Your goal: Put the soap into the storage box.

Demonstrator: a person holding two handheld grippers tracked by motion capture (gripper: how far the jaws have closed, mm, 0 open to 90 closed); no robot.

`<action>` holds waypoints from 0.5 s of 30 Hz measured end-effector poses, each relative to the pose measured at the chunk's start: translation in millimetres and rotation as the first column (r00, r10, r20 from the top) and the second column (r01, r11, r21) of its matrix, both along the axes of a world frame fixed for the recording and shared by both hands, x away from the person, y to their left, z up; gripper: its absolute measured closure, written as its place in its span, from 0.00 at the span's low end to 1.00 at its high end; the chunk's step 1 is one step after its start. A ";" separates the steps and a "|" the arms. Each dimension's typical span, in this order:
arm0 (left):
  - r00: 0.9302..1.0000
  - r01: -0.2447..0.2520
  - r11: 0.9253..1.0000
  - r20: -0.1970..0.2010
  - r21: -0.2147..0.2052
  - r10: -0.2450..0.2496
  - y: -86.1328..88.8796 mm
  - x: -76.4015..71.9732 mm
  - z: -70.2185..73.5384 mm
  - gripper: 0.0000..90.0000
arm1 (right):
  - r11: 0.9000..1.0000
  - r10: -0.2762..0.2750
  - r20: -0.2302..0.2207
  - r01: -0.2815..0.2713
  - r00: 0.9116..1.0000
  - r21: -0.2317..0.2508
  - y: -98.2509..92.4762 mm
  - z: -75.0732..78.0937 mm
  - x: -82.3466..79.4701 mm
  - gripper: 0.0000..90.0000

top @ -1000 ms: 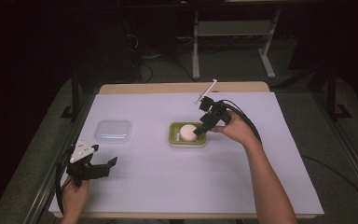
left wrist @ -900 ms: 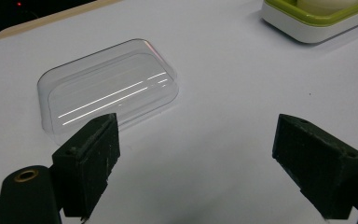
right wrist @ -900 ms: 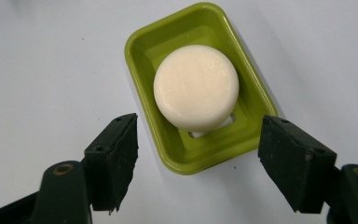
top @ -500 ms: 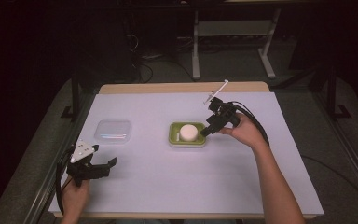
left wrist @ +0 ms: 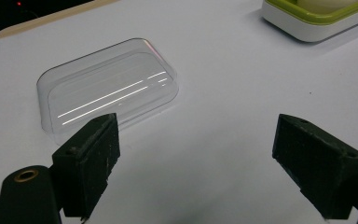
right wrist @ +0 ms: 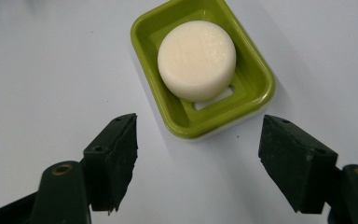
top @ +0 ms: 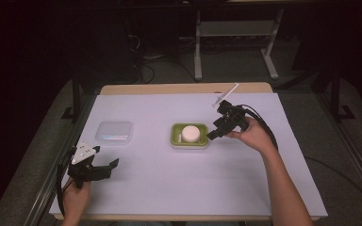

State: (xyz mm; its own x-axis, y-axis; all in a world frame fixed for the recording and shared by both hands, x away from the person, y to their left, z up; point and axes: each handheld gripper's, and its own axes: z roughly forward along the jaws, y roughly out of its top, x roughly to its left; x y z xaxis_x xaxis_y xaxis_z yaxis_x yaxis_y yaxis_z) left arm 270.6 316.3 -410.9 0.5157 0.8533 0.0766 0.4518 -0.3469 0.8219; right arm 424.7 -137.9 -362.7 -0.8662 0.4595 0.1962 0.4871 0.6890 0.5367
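We have the round bar of soap [right wrist: 196, 59] sitting in the green soap dish [right wrist: 256, 70], which stands near the middle of the desk [top: 179, 188] on its white covering; in the right gripper view the bar lies toward one end of the dish, partly over a slot in the floor. Our right hand-held gripper [top: 215, 133] hovers just beside the dish's right edge with its jaws spread wide and nothing between them. Our left hand-held gripper [top: 104, 168] rests low at the near left of the desk, also wide apart and empty, pointed toward the clear plastic lid [left wrist: 109, 86] that lies flat, well apart from the dish. We judge the soap to be light, firm and smooth, so it may slip if pinched on its rounded rim; a hold across its width, with the pads square on opposite sides, looks safest to us. The dish seems stiff, light plastic with a raised lip, and its short end wall would give us a clean place to clamp. The lid looks thin, glossy and a little flexible; lying flat, it offers only its edge, so we would take it there gently.
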 end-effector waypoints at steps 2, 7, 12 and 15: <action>1.000 -0.001 1.000 0.000 -0.001 0.001 -0.2 0.0 -0.1 0.16 | 1.000 -0.002 -0.004 0.002 1.000 0.001 -2.7 -0.6 -1.5 0.30; 1.000 0.000 1.000 0.000 -0.001 0.000 -0.3 -0.1 -0.1 0.16 | 1.000 -0.008 0.003 0.008 1.000 0.005 -6.5 0.8 -5.6 0.30; 1.000 -0.002 1.000 0.003 -0.003 0.002 -0.5 0.0 -0.4 0.16 | 1.000 -0.009 0.005 0.009 1.000 0.012 -12.3 -0.7 -9.1 0.30; 1.000 -0.002 1.000 0.002 -0.005 0.002 -0.8 0.1 -0.6 0.16 | 1.000 -0.014 0.002 0.014 1.000 0.014 -16.2 -3.0 -11.9 0.29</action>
State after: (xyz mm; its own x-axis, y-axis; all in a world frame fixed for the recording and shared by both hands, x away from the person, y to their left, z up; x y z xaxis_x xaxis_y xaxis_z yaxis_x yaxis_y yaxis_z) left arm 270.7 315.6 -411.5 0.5141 0.8546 0.0737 0.4509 -0.3423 0.8243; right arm 412.8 -154.1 -365.7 -0.8601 0.4692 0.2004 0.4955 0.6746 0.5471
